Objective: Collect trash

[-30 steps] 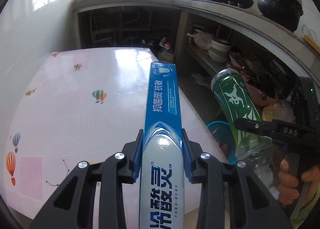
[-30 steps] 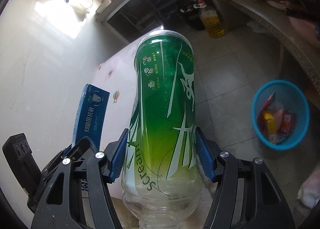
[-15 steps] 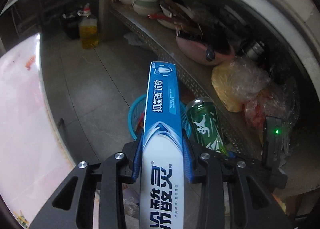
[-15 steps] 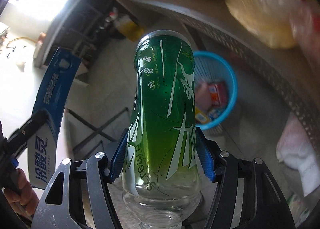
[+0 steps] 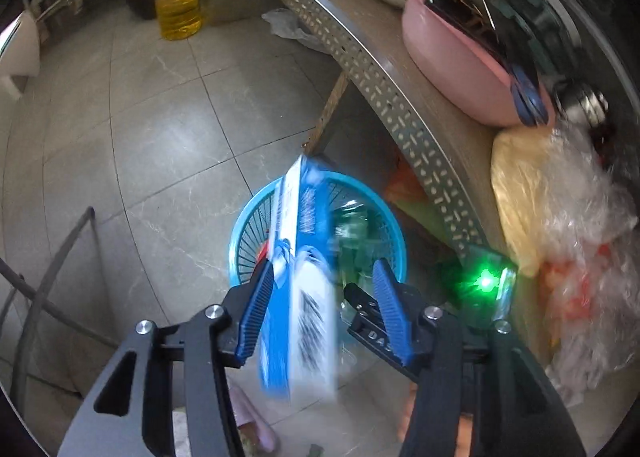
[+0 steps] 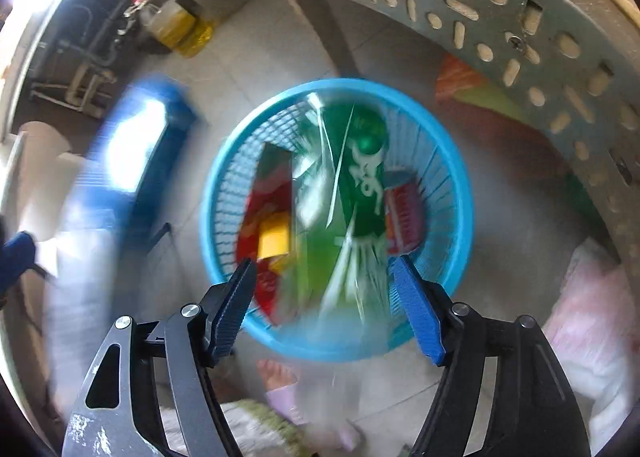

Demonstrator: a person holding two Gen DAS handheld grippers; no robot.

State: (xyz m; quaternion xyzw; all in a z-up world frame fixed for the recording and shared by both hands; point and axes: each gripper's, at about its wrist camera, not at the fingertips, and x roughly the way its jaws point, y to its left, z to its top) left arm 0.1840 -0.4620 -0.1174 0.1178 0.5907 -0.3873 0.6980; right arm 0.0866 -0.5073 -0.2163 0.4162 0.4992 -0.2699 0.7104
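The blue toothpaste box (image 5: 298,277) is slipping out of the left gripper (image 5: 324,309), whose jaws have just been opening, right over the blue basket (image 5: 240,233). Same deal on the other side: the green bottle (image 6: 352,209) is dropping into the basket, right gripper (image 6: 326,301) jaws just spread and off it. So it's the dump step. Next is probably pulling both claws clear and finding more trash.
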